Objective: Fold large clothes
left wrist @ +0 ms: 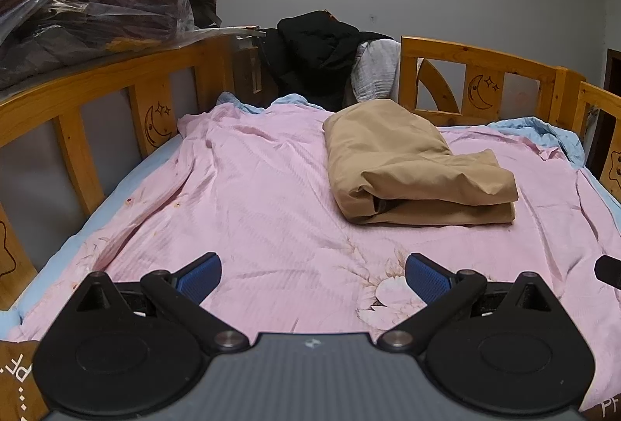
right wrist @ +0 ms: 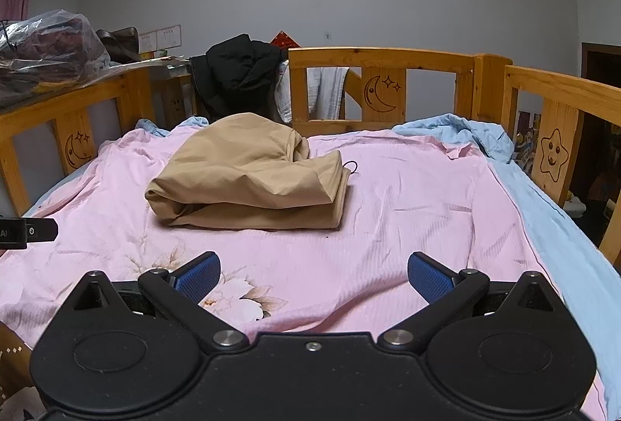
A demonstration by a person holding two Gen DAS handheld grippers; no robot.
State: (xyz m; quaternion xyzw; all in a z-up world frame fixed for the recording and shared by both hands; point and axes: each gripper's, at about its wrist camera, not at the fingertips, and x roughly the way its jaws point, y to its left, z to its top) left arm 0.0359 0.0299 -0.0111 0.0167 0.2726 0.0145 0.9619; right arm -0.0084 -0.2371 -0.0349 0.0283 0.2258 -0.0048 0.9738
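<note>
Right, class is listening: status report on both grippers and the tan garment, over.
Left hand-held gripper open, empty. Right hand-held gripper open, empty. Tan garment lies folded on pink sheet, untouched. Nothing in the way.

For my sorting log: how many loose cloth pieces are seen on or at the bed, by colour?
Tan: 1, folded garment
Black: 1, jacket on the rail
White: 1, cloth on the rail
Total: 3
</note>
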